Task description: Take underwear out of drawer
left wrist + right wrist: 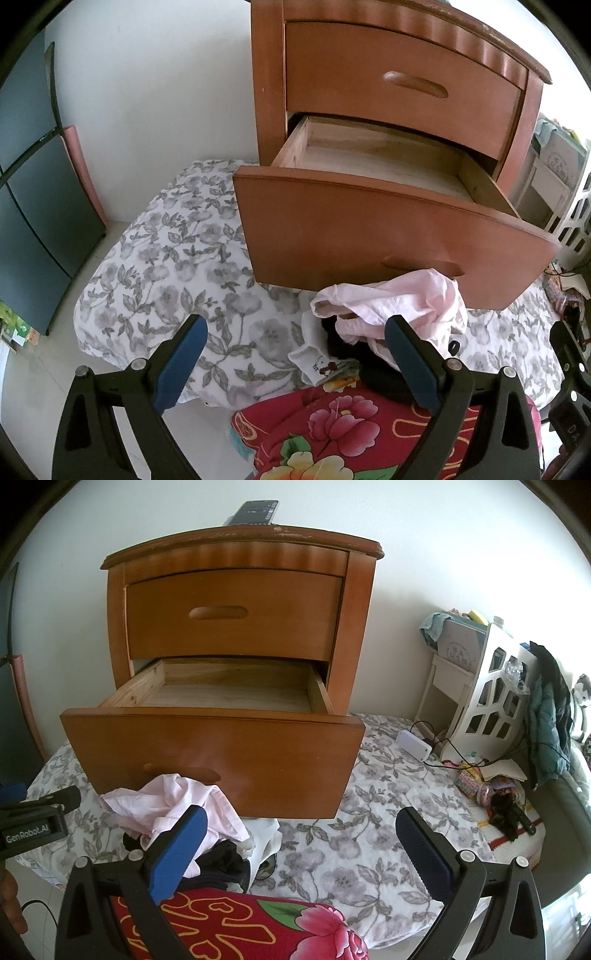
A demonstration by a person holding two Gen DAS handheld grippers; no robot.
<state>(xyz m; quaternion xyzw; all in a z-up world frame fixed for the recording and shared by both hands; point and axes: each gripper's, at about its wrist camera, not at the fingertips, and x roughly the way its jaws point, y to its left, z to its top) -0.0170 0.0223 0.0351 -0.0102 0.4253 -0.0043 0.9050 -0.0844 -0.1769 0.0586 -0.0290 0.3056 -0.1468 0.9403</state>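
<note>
The lower drawer (388,236) (214,760) of a wooden nightstand is pulled out and its inside shows bare wood. A pile of underwear lies on the bed just below the drawer front: a pale pink piece (399,302) (177,805) on top, dark pieces (373,376) (225,864) and a white piece with a cartoon print (317,363) beneath. My left gripper (295,365) is open, its right finger beside the pile. My right gripper (301,853) is open over the floral sheet, its left finger at the pile's edge.
The nightstand stands on a bed with a grey floral sheet (177,258) (369,849). A red flowered quilt (332,435) (236,926) lies in front. A white shelf (487,690), cables, a white box (413,744) and clutter sit right. A dark cabinet (33,206) stands left.
</note>
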